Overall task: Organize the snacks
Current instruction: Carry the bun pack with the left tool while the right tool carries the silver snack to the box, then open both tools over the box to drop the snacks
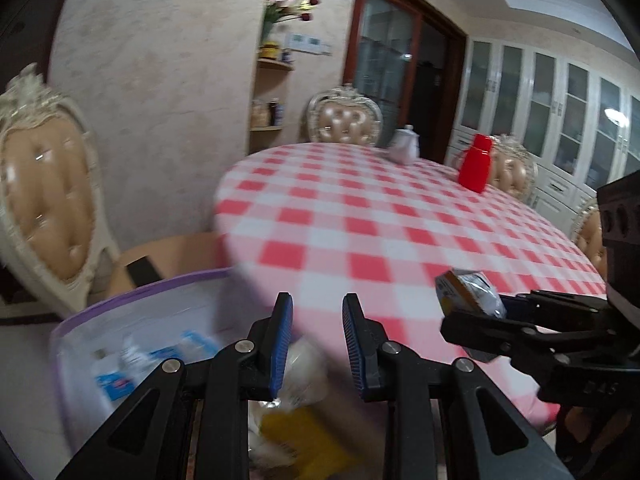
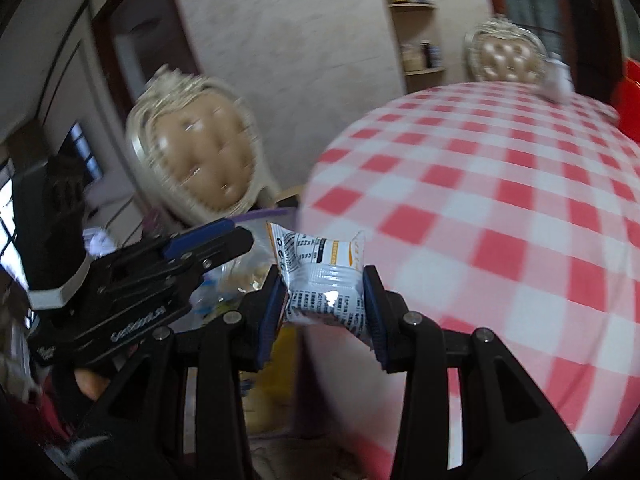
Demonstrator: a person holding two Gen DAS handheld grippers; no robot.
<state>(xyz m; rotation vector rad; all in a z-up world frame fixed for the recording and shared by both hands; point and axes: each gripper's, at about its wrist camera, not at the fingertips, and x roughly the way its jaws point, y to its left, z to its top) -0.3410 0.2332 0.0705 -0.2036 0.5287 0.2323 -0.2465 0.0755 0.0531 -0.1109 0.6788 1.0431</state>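
Two grippers work at the near edge of a round table (image 1: 400, 216) under a red-and-white checked cloth, with padded chairs around it and a red container (image 1: 476, 164) and a small white pot (image 1: 404, 146) at its far side. Below the table's left rim sits a white bin with a purple rim (image 1: 80, 320), loosely holding blue-and-white packets; a yellow and clear bag lies just right of it.

Right gripper (image 2: 324, 300) is clamped on a small white snack packet (image 2: 324, 276) with orange trim, pads pressing its two sides, held above the table edge. It looks light, crinkly and slippery; judging by its puffed shape, a mid-body pinch suits it better than the thin sealed ends.

Left gripper (image 1: 316, 344) is closed down to a narrow gap, with nothing between its pads.
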